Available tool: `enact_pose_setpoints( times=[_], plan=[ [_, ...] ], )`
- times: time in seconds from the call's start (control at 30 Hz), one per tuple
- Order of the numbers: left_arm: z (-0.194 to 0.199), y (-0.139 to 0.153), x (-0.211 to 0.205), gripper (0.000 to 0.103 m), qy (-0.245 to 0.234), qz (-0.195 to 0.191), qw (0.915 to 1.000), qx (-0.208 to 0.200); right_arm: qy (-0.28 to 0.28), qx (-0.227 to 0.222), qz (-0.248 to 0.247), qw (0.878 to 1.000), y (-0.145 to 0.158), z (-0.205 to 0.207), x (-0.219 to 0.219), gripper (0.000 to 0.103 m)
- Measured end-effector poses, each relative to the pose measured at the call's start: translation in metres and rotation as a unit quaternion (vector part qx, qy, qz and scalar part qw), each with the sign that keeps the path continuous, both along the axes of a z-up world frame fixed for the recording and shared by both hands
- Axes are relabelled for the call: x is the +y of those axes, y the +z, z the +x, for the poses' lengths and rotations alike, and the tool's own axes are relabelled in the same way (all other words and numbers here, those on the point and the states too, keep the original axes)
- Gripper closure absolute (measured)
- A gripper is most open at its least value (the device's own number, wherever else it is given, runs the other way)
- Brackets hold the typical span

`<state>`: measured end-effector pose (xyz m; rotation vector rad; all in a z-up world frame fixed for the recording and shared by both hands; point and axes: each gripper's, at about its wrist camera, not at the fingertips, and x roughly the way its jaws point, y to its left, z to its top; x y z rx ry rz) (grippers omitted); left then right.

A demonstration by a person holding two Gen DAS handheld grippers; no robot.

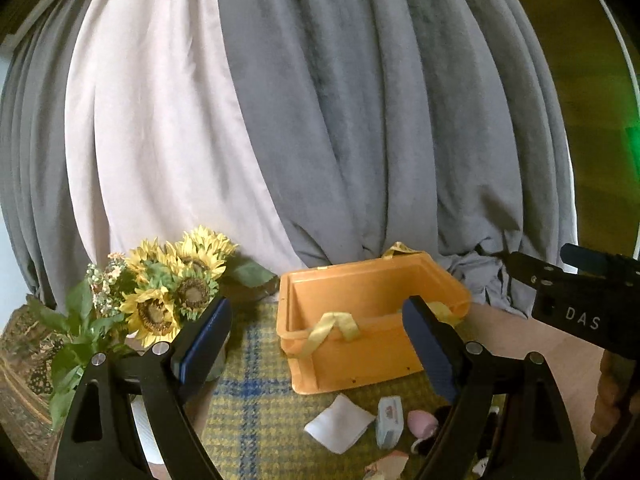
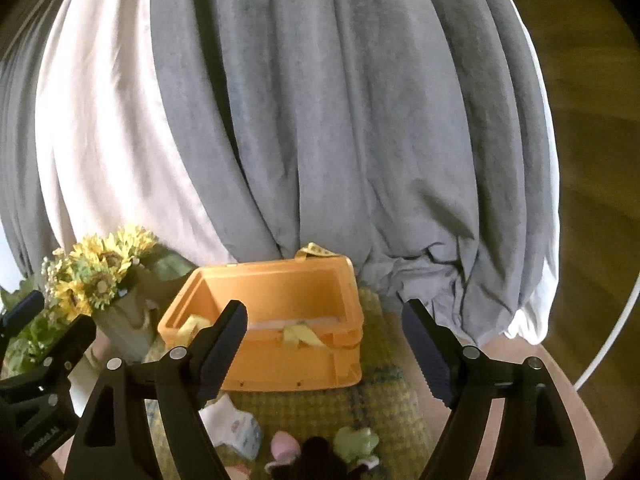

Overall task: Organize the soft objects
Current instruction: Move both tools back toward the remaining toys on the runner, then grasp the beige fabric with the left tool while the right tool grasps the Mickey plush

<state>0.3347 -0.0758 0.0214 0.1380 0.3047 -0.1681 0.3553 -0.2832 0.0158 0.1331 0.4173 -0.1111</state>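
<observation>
An orange plastic bin (image 1: 360, 344) (image 2: 280, 364) with yellow cloth handles stands on a yellow plaid mat (image 1: 256, 408). In front of it lie soft items: a folded white cloth (image 1: 339, 423), a tissue pack (image 1: 389, 421) (image 2: 240, 428), a pink toy (image 1: 422, 421) (image 2: 284, 446), a dark one (image 2: 316, 458) and a green one (image 2: 357, 442). My left gripper (image 1: 320, 344) is open and empty, above the items. My right gripper (image 2: 324, 344) is open and empty, also above them; its body shows at the right of the left wrist view (image 1: 580, 304).
A bunch of artificial sunflowers (image 1: 172, 280) (image 2: 96, 276) stands left of the bin. Grey and white curtains (image 1: 320, 120) hang right behind the table. The wooden table edge (image 2: 520, 360) shows at right.
</observation>
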Motion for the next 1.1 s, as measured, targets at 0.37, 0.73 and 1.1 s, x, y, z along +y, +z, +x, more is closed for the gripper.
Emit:
enact_pose_setpoints(
  times=[0.37,0.73,1.1],
  plan=[
    [-0.032,-0.029,0.001,0.016,-0.003,0.0,0.9996,0.027,0.004,0.014,-0.006,1.0,-0.025,-0.037,0.005,0.022],
    [-0.048,-0.065,-0.009,0.016,-0.009,0.021,0.9978,0.063,0.012,0.074,0.017,0.997,-0.066,-0.052,-0.001,0.022],
    [-0.05,-0.099,-0.02,0.016,-0.029,0.04,0.9935,0.102,0.03,0.131,0.025,0.991,-0.103,-0.055,-0.003,0.023]
  ],
)
